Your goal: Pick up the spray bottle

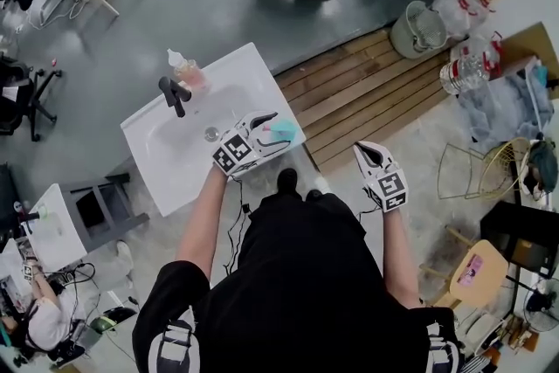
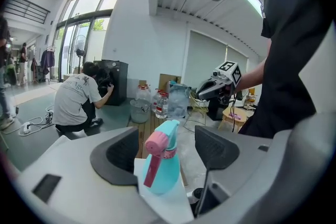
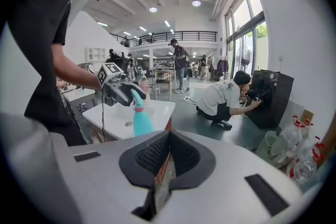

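Item: spray bottle (image 2: 161, 171), teal with pink trigger, upright on the near right corner of the white sink (image 1: 154, 146), close to the edge.

Left gripper (image 2: 168, 150): jaws apart on either side of the bottle's neck, seemingly not yet touching it.

Right gripper (image 3: 167, 152): jaws together, empty, held well off the sink.

Risk, judged: a jaw nudging the bottle before closing could tip it off the corner, and the rounded body might slip.

Writing: none legible, no bottle label showed.

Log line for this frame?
left gripper open, straddling spray bottle, no grip | right gripper shut, empty | spray bottle upright on sink corner
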Demonstrator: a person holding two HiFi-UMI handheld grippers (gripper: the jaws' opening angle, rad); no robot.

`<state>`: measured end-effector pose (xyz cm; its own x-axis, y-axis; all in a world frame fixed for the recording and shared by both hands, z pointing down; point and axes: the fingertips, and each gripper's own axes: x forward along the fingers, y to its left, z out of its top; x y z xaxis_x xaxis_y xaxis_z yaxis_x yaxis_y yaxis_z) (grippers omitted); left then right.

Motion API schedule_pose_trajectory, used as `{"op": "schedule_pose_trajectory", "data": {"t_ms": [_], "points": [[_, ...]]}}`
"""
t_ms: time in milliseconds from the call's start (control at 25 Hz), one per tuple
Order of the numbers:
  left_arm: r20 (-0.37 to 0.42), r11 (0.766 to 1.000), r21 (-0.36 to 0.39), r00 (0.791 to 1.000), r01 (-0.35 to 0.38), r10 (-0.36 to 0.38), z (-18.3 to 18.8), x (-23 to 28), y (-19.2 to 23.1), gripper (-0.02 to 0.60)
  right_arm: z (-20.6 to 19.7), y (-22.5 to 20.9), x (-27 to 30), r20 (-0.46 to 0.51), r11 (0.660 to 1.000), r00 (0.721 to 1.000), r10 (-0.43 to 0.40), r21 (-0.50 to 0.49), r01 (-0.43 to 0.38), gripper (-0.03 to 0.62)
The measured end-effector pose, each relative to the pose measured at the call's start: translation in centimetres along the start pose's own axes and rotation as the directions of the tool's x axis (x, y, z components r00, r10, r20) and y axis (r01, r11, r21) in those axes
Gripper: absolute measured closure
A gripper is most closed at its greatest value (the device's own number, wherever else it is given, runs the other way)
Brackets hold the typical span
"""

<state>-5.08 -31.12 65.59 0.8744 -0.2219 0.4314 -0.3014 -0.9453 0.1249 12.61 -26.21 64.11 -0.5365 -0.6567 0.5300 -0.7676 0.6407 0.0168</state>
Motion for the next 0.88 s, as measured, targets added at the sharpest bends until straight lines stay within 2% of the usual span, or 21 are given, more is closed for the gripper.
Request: {"op": "schedule_pose_trajectory", "data": {"t_ms": [240, 280, 320, 360, 480, 800, 880], "points": [[0.006, 1.000, 0.000, 1.000, 0.014, -0.014, 0.16, 0.02, 0.13, 0.254, -0.32, 0.44, 0.40, -0.027, 1.000, 1.000, 0.003, -0.016, -0.003, 0.577], [0.014, 1.000, 0.006, 1.000, 0.012, -0.013, 0.31, -0.04, 0.15, 0.283, -0.39, 0.52, 0.46, -0.031, 1.000, 1.000, 0.004, -0.017, -0.004, 0.577], [0.019, 1.000, 0.014, 1.000, 0.010, -0.010, 0.30, -0.11, 0.20, 0.356, -0.48, 0.52, 0.52, -0.032, 1.000, 0.999, 0.002, -0.016, -0.003, 0.577], [0.023, 1.000, 0.018, 1.000, 0.008, -0.008, 0.22, -0.16, 0.26, 0.394, -0.54, 0.47, 0.58, -0.031, 1.000, 1.000, 0.001, -0.015, -0.002, 0.577], [0.023, 1.000, 0.018, 1.000, 0.006, -0.006, 0.10, -0.08, 0.33, 0.395, -0.52, 0.37, 0.71, -0.026, 1.000, 1.000, 0.002, -0.015, -0.003, 0.577], [0.030, 1.000, 0.008, 0.999, 0.014, -0.014, 0.40, 0.02, 0.43, 0.474, -0.30, 0.24, 0.78, -0.028, 1.000, 1.000, 0.004, -0.018, -0.004, 0.577], [0.028, 1.000, -0.001, 1.000, 0.015, -0.015, 0.54, -0.02, 0.43, 0.477, -0.50, 0.10, 0.81, -0.030, 1.000, 1.000, 0.001, -0.020, -0.001, 0.577]]}}
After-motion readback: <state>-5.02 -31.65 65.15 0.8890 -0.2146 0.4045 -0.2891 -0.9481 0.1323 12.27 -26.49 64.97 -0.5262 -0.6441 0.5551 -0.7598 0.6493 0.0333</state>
